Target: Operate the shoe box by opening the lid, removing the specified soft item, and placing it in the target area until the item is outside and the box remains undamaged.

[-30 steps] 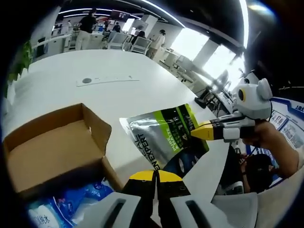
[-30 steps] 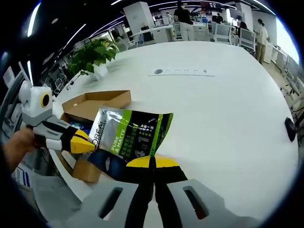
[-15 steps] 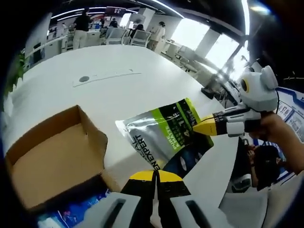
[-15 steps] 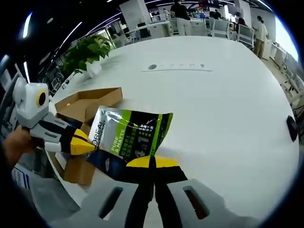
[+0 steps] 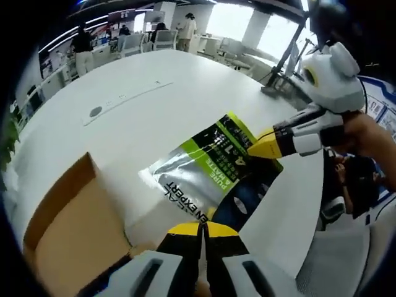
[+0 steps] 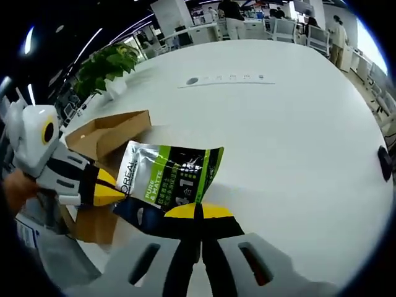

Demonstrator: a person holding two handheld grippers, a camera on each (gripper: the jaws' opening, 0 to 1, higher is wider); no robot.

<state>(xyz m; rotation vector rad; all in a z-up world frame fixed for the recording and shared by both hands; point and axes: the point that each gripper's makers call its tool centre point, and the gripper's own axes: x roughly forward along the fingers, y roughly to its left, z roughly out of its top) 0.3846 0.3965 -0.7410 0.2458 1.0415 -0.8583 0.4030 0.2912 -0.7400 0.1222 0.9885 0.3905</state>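
Both grippers were closed on a green and silver pouch (image 6: 170, 179), held between them above the white table (image 6: 297, 136): the right gripper (image 6: 199, 213) pinched its near edge, the left gripper (image 6: 114, 189) its far left corner. The open cardboard shoe box (image 6: 108, 133) sat just behind the left gripper. If the grippers pulled apart or one released early, the soft pouch would likely tear or swing and drop short.
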